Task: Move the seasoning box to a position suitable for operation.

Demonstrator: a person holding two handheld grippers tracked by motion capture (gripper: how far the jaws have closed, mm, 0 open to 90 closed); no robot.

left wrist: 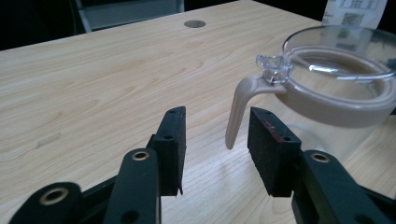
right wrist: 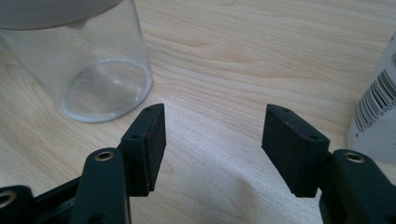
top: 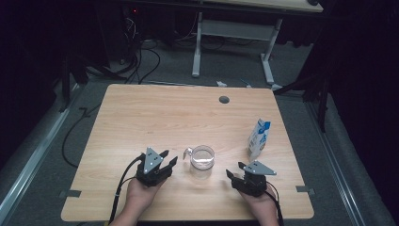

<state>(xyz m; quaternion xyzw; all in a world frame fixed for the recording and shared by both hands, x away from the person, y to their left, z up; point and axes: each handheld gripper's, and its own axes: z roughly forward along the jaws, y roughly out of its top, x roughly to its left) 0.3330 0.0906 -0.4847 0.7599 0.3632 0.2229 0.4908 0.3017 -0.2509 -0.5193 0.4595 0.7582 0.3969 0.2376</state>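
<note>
Glass jug [top: 203,161] stands near the table's [top: 155,113] 6 o'clock edge. Left gripper [top: 166,159] at its 9 o'clock, jaws apart, holding nothing, handle [left wrist: 239,109] just ahead. Right gripper [top: 235,170] at its 4 o'clock, jaws wide, empty.

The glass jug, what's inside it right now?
The jug looks empty: its clear wall and bare bottom show in the right gripper view. The beige band under its rim hides a strip of the inside.
</note>
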